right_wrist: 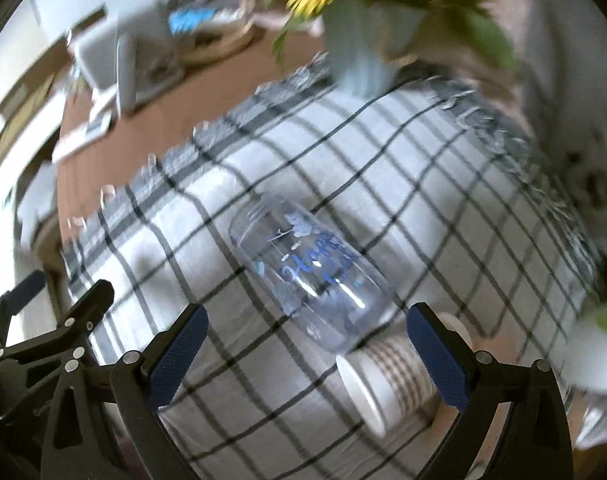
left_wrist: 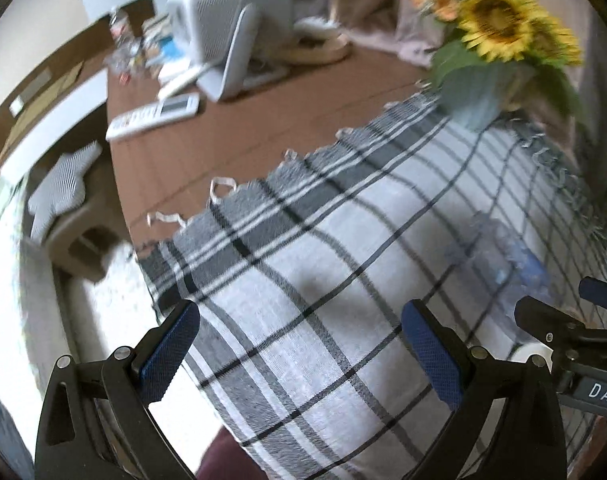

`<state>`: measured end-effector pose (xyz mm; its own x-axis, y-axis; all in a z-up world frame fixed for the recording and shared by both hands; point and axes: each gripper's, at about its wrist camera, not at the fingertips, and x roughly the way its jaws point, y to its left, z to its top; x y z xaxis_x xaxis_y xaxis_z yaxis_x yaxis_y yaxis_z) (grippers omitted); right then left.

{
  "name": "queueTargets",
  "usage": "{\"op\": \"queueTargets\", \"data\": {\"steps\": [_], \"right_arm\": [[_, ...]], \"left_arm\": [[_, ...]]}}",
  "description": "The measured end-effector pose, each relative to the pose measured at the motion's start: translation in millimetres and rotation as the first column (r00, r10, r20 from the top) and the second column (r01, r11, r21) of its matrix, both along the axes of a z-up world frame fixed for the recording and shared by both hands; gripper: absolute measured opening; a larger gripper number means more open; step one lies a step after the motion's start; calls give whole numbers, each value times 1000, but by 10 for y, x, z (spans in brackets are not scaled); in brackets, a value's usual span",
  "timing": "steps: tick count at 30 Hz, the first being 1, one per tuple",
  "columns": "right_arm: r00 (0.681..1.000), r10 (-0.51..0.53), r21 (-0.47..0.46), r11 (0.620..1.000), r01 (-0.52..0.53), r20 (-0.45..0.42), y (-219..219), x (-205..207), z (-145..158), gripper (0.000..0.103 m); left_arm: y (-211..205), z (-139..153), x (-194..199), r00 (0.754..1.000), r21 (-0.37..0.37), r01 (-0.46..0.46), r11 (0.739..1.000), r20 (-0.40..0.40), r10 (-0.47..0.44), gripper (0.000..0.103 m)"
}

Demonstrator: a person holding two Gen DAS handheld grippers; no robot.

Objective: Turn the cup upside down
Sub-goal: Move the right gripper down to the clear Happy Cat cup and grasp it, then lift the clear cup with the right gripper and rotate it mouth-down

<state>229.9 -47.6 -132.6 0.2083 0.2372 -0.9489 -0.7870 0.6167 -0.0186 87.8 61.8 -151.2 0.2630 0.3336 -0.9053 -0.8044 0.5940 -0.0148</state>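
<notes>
A clear plastic cup with blue lettering point(right_wrist: 307, 276) lies on its side on the checked cloth point(right_wrist: 383, 160); it also shows blurred in the left wrist view point(left_wrist: 503, 252). A striped paper cup point(right_wrist: 387, 376) lies on its side just in front of it, close to my right gripper's right finger. My right gripper point(right_wrist: 307, 356) is open and empty, above the cloth short of both cups. My left gripper point(left_wrist: 299, 352) is open and empty over the cloth, left of the cups. The right gripper shows at the right edge of the left wrist view point(left_wrist: 563, 320).
A pale vase of sunflowers point(left_wrist: 491, 40) stands at the cloth's far edge, also in the right wrist view point(right_wrist: 363, 44). On the brown table point(left_wrist: 231, 144) are a white device on a stand point(left_wrist: 231, 28), a remote point(left_wrist: 151, 116) and clutter. A stool point(left_wrist: 79, 236) stands left.
</notes>
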Motion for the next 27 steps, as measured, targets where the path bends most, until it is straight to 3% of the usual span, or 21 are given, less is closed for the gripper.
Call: {"op": "queueTargets", "data": {"steps": [4,11,19,27], "right_arm": [[994,106,-73,992,-108,-26,223,117,-182,100],[972,225,-143,962,-232,-64,470,255,-433,99],[973,198,-160,963,-215,-117,497,394,-704,92],[974,193,-116,971,-207,-120,490,491,-706,85]], "left_arm": [[43,-171,58,996,-32,-88,996,-34,87,103],[39,-319,208,990,-6,-104,995,-101,103,103],[39,-413,335,989,3,-76,997,-130,76,103],[71,-447,403,989,5,-63,998,-136,63,103]]}}
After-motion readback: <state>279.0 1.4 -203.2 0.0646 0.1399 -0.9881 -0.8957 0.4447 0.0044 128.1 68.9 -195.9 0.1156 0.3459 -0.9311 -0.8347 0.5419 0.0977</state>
